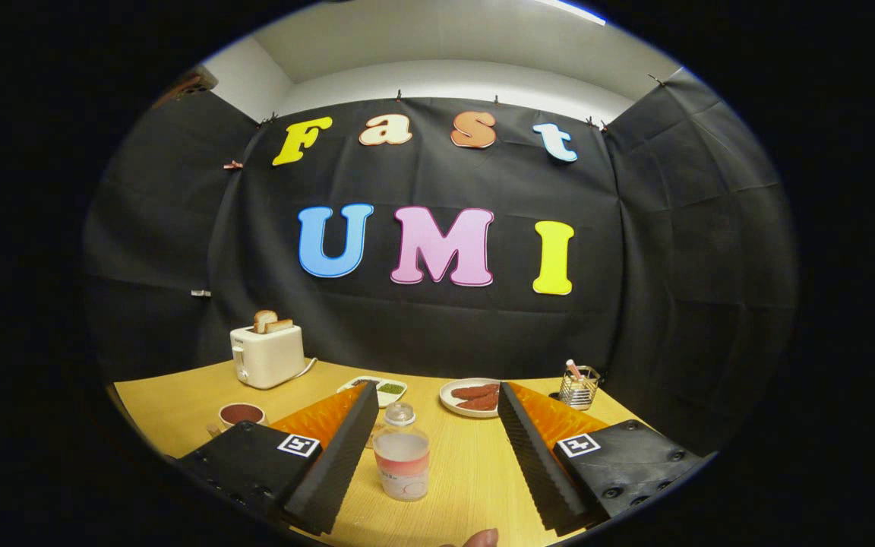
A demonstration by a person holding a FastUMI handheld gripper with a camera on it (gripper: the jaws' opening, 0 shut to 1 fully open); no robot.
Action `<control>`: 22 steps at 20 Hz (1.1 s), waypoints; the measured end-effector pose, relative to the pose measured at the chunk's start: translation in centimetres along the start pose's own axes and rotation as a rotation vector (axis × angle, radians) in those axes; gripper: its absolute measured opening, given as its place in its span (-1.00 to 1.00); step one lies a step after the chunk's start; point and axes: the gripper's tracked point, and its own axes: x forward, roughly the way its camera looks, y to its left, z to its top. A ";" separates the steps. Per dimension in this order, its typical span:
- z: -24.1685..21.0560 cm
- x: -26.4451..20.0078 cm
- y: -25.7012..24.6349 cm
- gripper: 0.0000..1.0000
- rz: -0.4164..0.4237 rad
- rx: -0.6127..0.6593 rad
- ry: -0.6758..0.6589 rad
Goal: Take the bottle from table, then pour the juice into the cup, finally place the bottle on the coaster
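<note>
The label on the bottle (401,456) between the spread tongs (436,387) is unreadably small.

Bottle (402,453) between spread hand-held gripper (434,425) fingers

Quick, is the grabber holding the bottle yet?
Gripper: open, holding nothing; the bottle stands between its jaws, untouched.

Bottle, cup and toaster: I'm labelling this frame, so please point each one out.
bottle (402,456), gripper view, on its pale body between the open jaws.
cup (242,415), gripper view, on its dark inside.
toaster (269,355), gripper view, on its white front face.
</note>
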 end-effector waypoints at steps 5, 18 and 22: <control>-5.8 1.8 1.6 0.94 -0.019 0.006 0.050; -12.3 4.6 3.3 0.95 -0.107 0.014 0.078; -12.4 5.5 3.3 0.95 -0.131 0.006 0.061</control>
